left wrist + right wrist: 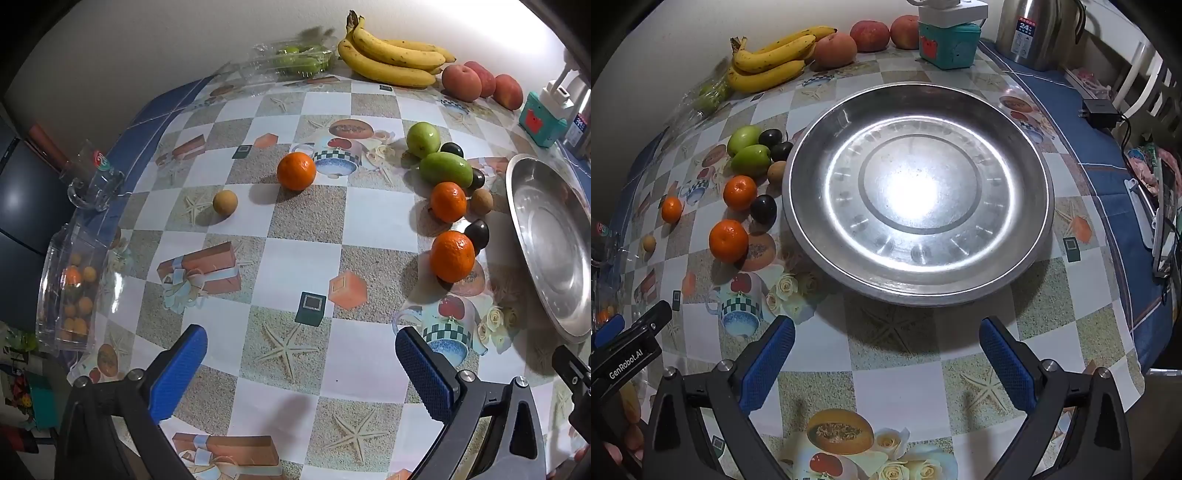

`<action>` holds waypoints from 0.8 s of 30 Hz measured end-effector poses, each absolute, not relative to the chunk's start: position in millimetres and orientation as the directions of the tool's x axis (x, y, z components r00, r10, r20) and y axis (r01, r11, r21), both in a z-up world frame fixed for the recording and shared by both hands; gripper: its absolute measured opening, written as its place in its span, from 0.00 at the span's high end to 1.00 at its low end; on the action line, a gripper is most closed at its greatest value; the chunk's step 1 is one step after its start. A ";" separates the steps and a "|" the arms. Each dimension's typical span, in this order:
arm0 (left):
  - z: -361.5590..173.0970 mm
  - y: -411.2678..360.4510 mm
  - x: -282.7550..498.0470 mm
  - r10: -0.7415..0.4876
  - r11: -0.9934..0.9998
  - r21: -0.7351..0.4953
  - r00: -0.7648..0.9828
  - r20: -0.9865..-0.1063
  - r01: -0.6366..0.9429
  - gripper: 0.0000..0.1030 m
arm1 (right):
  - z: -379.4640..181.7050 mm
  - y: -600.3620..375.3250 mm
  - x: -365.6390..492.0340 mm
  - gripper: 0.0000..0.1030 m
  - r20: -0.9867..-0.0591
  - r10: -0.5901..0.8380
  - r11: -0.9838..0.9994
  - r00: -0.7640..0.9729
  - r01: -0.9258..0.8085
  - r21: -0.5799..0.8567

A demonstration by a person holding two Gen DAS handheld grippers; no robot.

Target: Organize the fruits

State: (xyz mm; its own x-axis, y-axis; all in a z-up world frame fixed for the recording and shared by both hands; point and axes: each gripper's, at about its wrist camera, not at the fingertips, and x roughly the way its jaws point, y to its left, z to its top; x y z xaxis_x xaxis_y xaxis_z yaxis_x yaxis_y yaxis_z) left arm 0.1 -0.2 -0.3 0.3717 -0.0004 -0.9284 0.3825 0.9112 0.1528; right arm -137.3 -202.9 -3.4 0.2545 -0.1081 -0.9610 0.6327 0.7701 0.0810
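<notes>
Left wrist view: the left gripper [301, 363] hangs spread and empty over a checked oilcloth table [306, 221], loose tangerines [452, 256] ahead to its right. Beyond the right gripper [886, 356], also spread and empty, sits the steel dish [918, 192]. A clear tub [64, 291] at far left is cut off.

Orange tangerines [296, 171], yellow bananas [393, 55], silver bowl [812, 236], checkered seashell-print tablecloth [306, 254].

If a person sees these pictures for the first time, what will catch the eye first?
The big steel plate, empty and glaring with reflected light, fills the middle of the right wrist view. Left of it lie bright oranges among green and dark fruits. At the far wall rest bananas and peaches.
</notes>
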 end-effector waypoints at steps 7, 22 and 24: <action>-3.1 -0.7 1.5 0.000 0.912 0.152 0.371 -0.929 0.382 0.00 | -4.4 -201.4 -136.7 0.03 -0.958 -0.111 0.773 0.265 0.628 0.084; -0.6 2.8 -1.0 -0.002 0.912 0.148 0.363 -0.932 0.383 0.00 | -2.3 -201.2 -137.7 0.03 -0.955 -0.113 0.771 0.274 0.630 0.089; -0.7 2.8 -1.0 -0.002 0.912 0.147 0.362 -0.932 0.384 0.00 | -2.2 -201.4 -137.9 0.03 -0.953 -0.114 0.771 0.281 0.630 0.093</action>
State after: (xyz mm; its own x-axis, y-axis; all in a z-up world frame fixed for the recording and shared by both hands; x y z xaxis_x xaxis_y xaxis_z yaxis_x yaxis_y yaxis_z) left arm -1.0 2.8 -0.7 0.3617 -0.0023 -0.9323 0.3839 0.9116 0.1467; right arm -137.9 -201.4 -2.2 0.2807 -0.1142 -0.9530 0.6297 0.7713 0.0931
